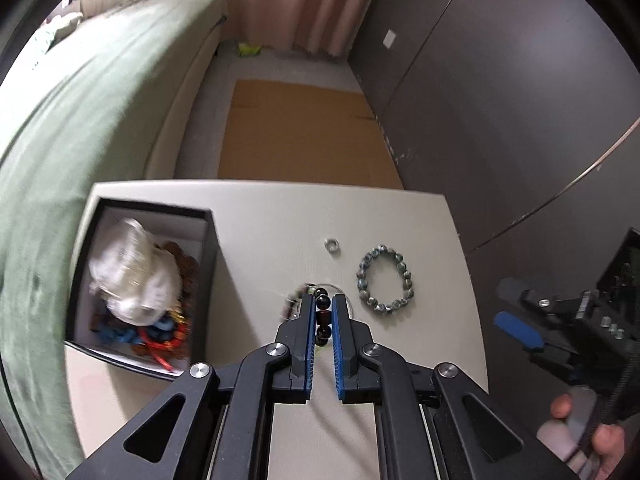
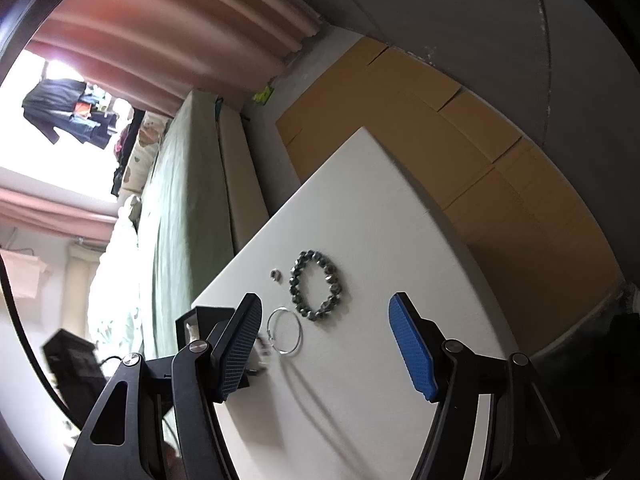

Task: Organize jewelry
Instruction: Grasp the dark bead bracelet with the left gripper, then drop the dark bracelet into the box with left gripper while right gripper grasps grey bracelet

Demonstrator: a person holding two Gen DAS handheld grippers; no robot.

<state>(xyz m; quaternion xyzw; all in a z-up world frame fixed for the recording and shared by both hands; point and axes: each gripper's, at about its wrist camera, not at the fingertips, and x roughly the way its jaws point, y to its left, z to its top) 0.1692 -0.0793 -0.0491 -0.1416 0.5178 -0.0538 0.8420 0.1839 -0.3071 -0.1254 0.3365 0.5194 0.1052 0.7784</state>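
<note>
On the white table (image 1: 260, 220), between a green-covered bed (image 1: 80, 120) and a dark wall:

Black box (image 1: 208, 264), open, at the table's left edge; holds a white pouch (image 1: 132, 276) over a blurred heap of red, blue and brown beadwork.

Left gripper (image 1: 323, 312), blue pads pressed together on a dark bead bracelet (image 1: 323, 303), beads stacked between the pads just above the tabletop.

Right gripper (image 2: 326, 332), jaws spread wide, nothing between them, held by a hand (image 1: 580, 428) off the table's right edge.

Grey-green bead bracelet (image 1: 384, 278), flat on the table, right of the left gripper.

Thin silver hoop (image 2: 285, 332), flat, near the grey-green bracelet.

Small ring (image 1: 332, 246), possibly metal, lying apart, beyond both.
</note>
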